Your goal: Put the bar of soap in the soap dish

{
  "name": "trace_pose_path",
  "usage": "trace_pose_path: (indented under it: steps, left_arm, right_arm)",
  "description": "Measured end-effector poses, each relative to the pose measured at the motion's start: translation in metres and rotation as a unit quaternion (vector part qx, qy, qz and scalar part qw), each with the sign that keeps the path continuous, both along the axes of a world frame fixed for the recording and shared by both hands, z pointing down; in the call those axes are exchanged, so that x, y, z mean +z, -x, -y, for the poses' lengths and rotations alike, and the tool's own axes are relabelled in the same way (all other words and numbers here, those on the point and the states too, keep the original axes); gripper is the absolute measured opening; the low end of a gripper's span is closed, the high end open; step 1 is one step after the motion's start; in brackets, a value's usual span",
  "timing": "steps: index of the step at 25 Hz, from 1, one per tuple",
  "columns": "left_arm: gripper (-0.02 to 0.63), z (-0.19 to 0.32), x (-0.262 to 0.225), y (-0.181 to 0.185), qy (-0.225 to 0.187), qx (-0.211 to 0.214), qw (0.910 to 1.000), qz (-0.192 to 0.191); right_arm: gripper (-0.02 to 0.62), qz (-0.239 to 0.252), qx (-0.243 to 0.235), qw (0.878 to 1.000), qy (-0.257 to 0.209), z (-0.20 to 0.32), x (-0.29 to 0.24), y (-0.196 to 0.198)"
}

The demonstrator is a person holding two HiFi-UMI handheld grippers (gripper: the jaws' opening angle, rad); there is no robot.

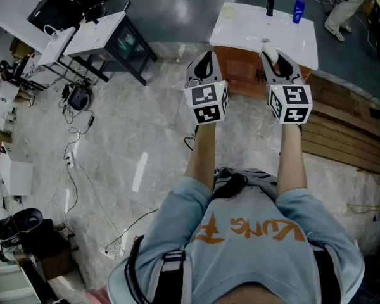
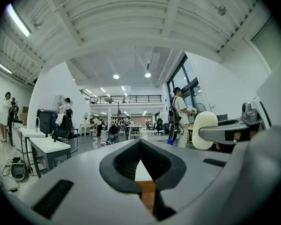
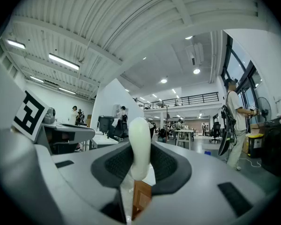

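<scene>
Desks stand well to the left of the washstand, out of our way and no part of the job. We face the washstand square on, with both tools held level and short of its front edge, which we judge to be a carrying posture for the approach. Before its left half, our left gripper has its jaws drawn together with nothing between them. Its own view shows only a thin wedge of white top and wooden cabinet past the pads, so this hand looks spare. Before the washstand's middle, our right gripper has its jaws partway apart and pressed on the bar of soap. The bar stands on edge between the pads, its pale rounded end sticking out beyond the tips, and that grip leaves the end free to go down first. Behind it on the washstand top are the tap and, further right, a blue bottle. We cannot pick out the soap dish for sure, so the next move, as we judge it, is to carry the soap forward over the top, find the dish and lower the bar in.
</scene>
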State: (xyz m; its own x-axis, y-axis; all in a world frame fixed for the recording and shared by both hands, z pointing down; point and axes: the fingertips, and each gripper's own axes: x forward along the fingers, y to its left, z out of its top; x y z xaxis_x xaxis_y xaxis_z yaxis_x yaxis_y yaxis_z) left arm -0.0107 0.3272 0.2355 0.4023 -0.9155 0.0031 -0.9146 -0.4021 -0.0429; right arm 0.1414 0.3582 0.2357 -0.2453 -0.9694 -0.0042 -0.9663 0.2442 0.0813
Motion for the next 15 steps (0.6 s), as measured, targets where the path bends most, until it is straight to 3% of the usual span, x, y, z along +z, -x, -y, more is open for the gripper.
trace_pose_path:
  steps: [15]
  left_arm:
    - [0.021, -0.013, -0.007, -0.001, -0.004, 0.006, 1.0, -0.003]
  right_arm:
    - [0.123, 0.021, -0.007, 1.0, -0.012, -0.008, -0.012, -0.003]
